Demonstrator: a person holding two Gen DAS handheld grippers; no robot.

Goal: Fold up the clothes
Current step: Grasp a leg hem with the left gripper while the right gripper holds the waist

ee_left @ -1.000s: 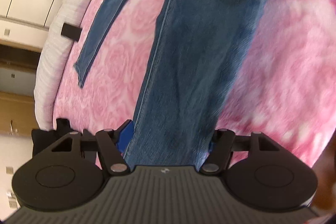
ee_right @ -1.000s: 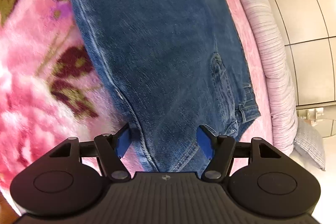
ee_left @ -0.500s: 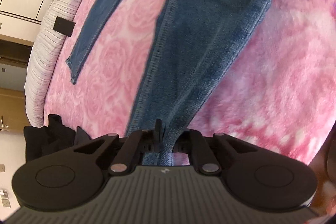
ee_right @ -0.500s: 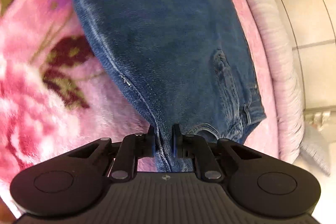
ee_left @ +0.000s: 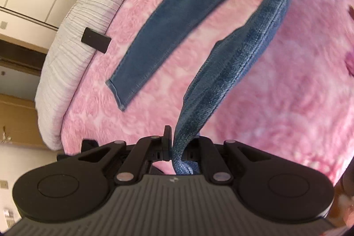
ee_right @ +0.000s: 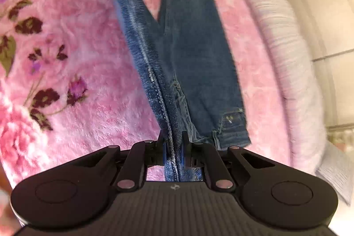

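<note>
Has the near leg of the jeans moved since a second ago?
Yes. The near leg, shut in the left gripper, has lifted off the pink blanket, while the far leg lies flat beside the small black object.

Pink blanket open both sides; small black block at edge

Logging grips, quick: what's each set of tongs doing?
Left tongs: shut on the jeans.
Right tongs: shut on the jeans.
</note>
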